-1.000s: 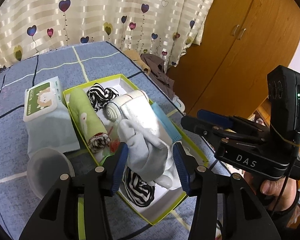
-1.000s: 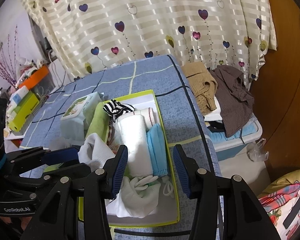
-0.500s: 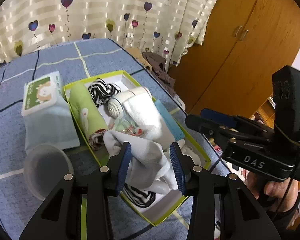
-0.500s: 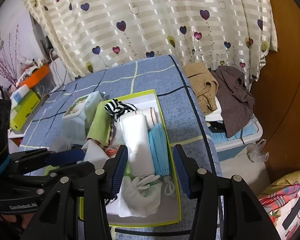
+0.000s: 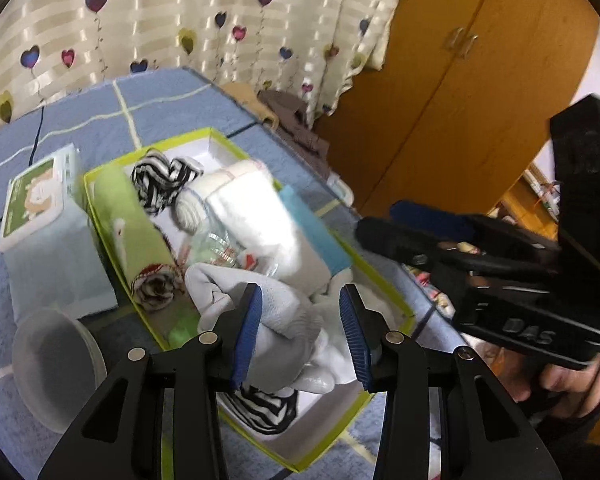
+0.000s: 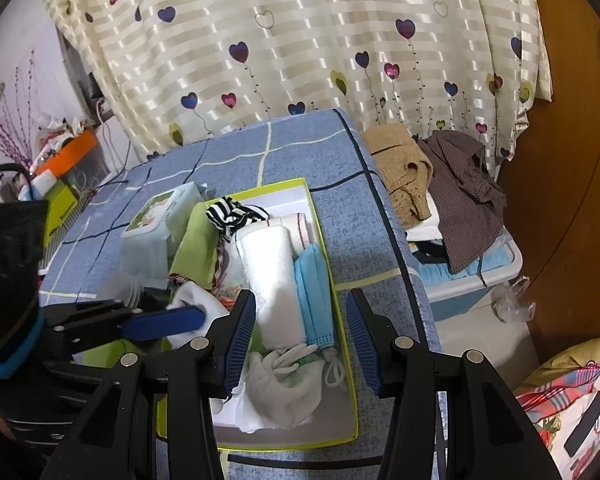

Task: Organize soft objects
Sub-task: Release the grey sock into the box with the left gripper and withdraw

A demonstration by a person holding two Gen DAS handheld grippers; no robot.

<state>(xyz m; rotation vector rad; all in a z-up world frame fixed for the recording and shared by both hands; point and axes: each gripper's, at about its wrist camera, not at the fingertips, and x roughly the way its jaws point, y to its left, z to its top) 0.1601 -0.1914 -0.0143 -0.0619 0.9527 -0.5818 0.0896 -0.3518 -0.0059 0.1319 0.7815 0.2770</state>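
Two views: both look down on the yellow-green rimmed shallow cardboard box lying on the blue checked bedspread.
Left wrist, grip: the left gripper has its blue pads spread on either side of the pale grey crumpled cloth glove; only the left pad seems to touch it.
Left wrist, change: a second ago the glove was pinched and lifted clear above the box; now it has sunk onto the box's near contents and the pads have parted.
Left wrist, neighbours: the rolled green towel and white folded towel lie just beyond the glove.
Right wrist, grip: the right gripper hovers with fingers spread and empty, as before, above the box's near end.
Right wrist, contents: the blue face mask lies beside the white towel.
Meaning: I judge the glove delivered; a release and withdrawal come next.
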